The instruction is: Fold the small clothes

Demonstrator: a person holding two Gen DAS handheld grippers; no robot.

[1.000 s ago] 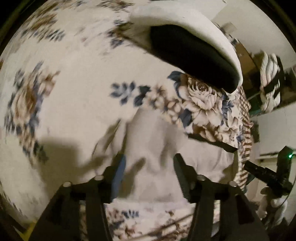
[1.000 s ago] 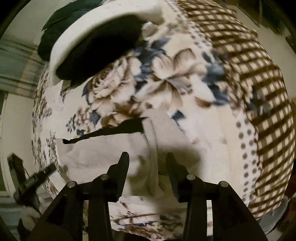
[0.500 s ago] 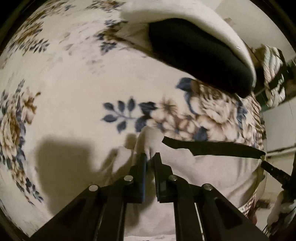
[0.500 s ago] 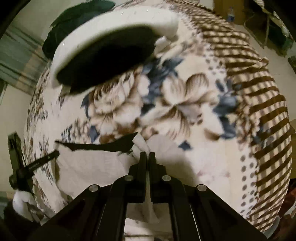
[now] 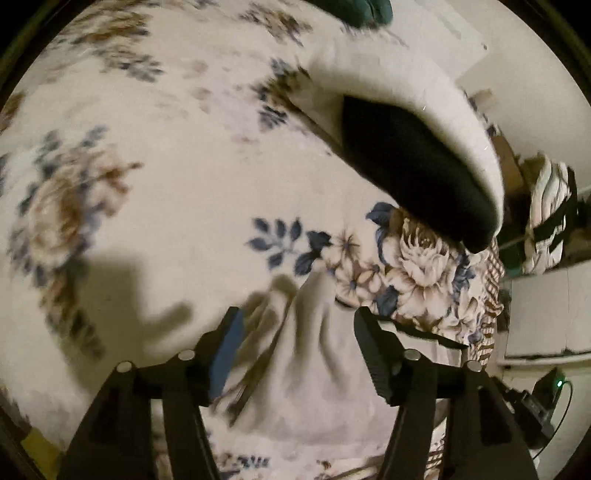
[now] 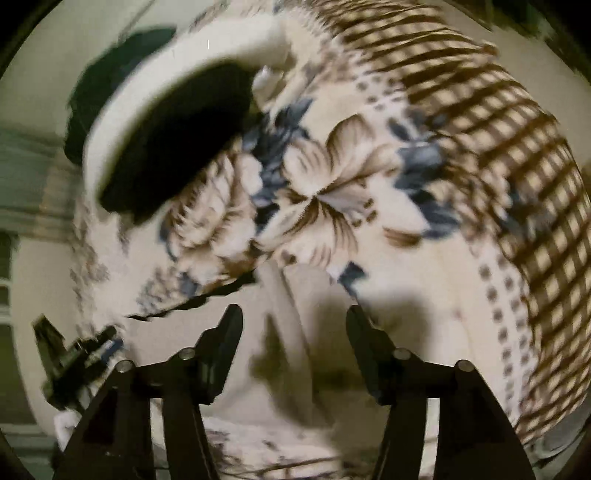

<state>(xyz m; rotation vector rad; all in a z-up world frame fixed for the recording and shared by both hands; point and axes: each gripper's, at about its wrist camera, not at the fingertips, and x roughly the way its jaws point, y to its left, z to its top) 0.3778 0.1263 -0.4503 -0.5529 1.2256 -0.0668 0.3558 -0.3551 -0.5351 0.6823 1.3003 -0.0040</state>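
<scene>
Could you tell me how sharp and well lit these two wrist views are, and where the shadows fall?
Left wrist view: warm dim light, motion blur on the floral blanket at left, sharper near the rose; the left gripper shadows the blanket and the pale garment. Right wrist view: blurrier throughout, strong fisheye bulge; the right gripper shadows the garment.

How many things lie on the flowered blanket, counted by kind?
Pale garment with a black band: 1
White basket with a dark inside: 1
Dark green cloth behind the basket: 1
Total: 3
</scene>
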